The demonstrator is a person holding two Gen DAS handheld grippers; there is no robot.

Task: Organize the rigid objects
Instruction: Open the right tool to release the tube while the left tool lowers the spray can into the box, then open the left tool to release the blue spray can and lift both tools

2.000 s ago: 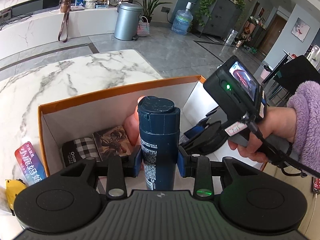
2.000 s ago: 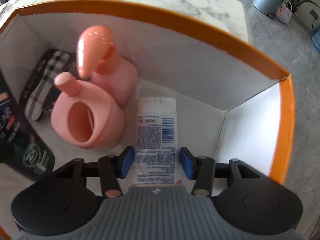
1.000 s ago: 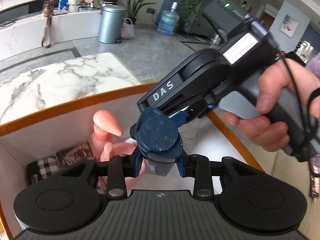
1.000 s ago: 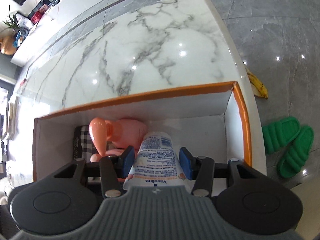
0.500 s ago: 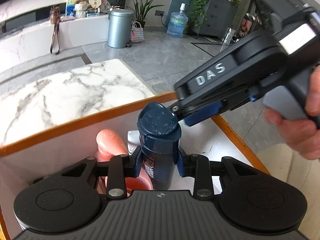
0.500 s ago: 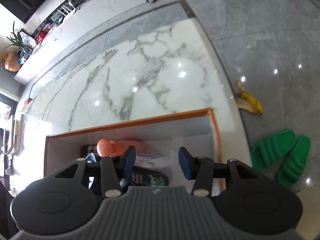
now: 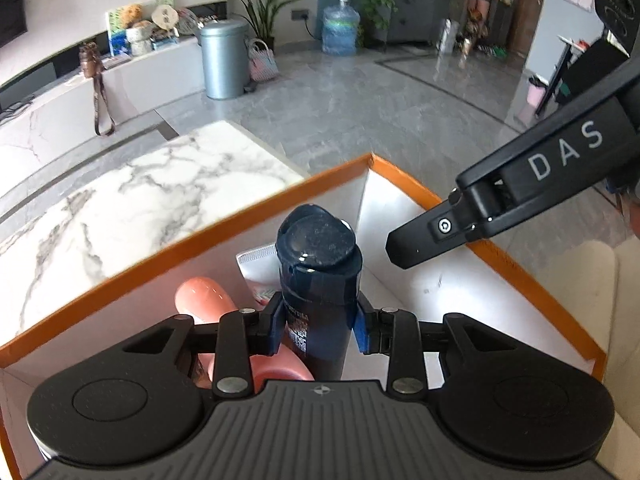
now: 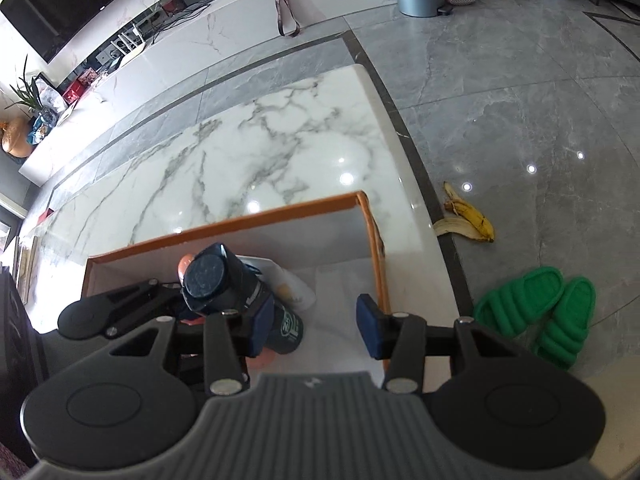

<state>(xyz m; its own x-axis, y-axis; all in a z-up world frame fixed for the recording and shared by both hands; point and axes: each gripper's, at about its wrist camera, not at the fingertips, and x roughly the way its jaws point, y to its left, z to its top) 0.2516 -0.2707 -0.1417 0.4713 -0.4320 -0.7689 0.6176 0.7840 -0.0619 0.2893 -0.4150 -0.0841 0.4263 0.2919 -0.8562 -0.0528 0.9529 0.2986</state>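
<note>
My left gripper is shut on a dark blue bottle and holds it upright inside the orange-rimmed white box. Behind it lie a white tube and a pink pump bottle. In the right wrist view the blue bottle and the left gripper show in the box, with the white tube on the floor of it. My right gripper is open and empty above the box's right part; it also shows in the left wrist view.
The box stands at the end of a white marble table. On the grey floor to the right lie a banana peel and green slippers. A grey bin stands far off.
My right gripper let go of the white tube, which now lies in the box, and rose up and back, jaws open. My left gripper keeps the blue bottle upright in the box.
</note>
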